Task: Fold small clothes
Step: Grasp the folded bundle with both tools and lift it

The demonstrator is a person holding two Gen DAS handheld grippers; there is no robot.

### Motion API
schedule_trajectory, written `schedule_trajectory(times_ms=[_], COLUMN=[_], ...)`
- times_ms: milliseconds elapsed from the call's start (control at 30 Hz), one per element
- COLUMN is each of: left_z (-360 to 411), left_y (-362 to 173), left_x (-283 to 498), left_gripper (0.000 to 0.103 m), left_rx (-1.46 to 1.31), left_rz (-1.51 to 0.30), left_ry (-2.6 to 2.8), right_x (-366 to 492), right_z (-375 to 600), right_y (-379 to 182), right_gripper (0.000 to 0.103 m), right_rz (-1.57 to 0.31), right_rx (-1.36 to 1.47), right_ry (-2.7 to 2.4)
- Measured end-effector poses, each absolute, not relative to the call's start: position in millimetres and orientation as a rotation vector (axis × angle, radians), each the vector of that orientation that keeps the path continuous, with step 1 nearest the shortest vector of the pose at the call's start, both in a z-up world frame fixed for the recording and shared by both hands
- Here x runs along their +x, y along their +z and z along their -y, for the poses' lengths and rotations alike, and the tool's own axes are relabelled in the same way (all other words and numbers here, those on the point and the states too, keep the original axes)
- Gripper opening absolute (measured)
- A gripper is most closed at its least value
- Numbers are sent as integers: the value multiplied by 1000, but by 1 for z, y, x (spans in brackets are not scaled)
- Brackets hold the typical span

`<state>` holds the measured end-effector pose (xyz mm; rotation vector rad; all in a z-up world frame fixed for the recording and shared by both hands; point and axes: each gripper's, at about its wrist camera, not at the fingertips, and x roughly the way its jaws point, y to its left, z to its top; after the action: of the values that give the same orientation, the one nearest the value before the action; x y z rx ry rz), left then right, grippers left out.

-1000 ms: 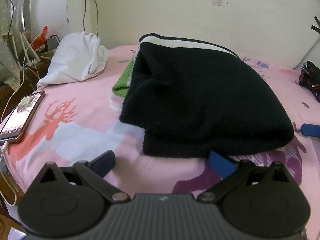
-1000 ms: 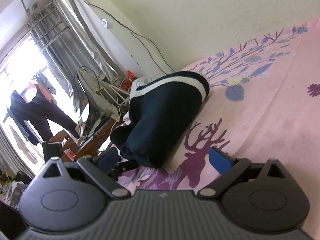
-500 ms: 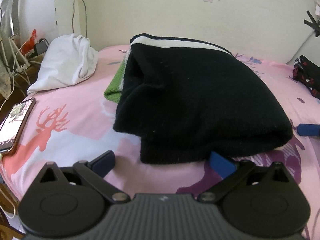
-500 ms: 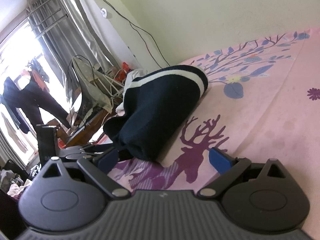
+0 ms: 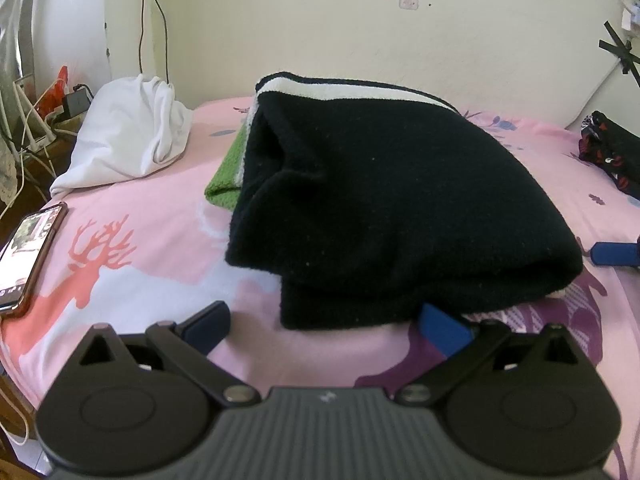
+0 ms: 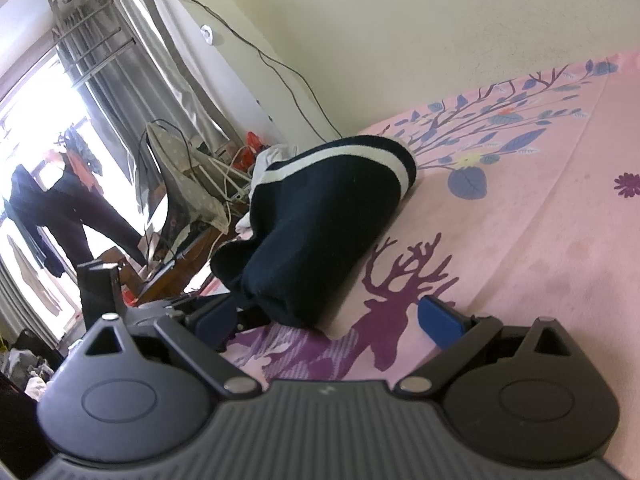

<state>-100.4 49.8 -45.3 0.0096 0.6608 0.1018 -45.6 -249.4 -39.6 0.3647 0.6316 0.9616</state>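
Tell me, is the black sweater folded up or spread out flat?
Folded. The black sweater sits as a thick bundle on the pink bedsheet, layers stacked at its near edge.

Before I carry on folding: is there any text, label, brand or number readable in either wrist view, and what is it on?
No readable text in either view.
Lit smartphone screen at the pink bedsheet's left edge: content too small and blurred to read.
Small pale mark on the grey ribbed body of the left claw: a logo shape, not legible letters.
The same mark on the right claw: not legible.
Folded black knit garment with a white stripe: no label showing.
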Motion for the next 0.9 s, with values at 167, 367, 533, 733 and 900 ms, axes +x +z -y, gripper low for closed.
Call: schedule_trajectory(times_ms=[167, 367, 533, 733, 900], left_z=[-50, -90, -143, -163, -154], left_y=[-45, -24, 1, 0, -13], left_x=[-102, -118, -109, -65, -27], left_gripper=[103, 103, 103, 103, 103], left_rx=[9, -185, -322, -390, -429], left_rz=[-655, -611, -566, -608, -682], left_ry=[95, -72, -33, -78, -162], right_x=[-45, -41, -32, -6, 27], right_z=[248, 245, 241, 204, 164], right_y=[-40, -36, -33, -26, -28], right_gripper=[93, 93, 93, 93, 86], right_rz=[-632, -674, -707, -728, -762], right_rx=[358, 341, 442, 445, 435], right_ry=[957, 954, 849, 779, 767])
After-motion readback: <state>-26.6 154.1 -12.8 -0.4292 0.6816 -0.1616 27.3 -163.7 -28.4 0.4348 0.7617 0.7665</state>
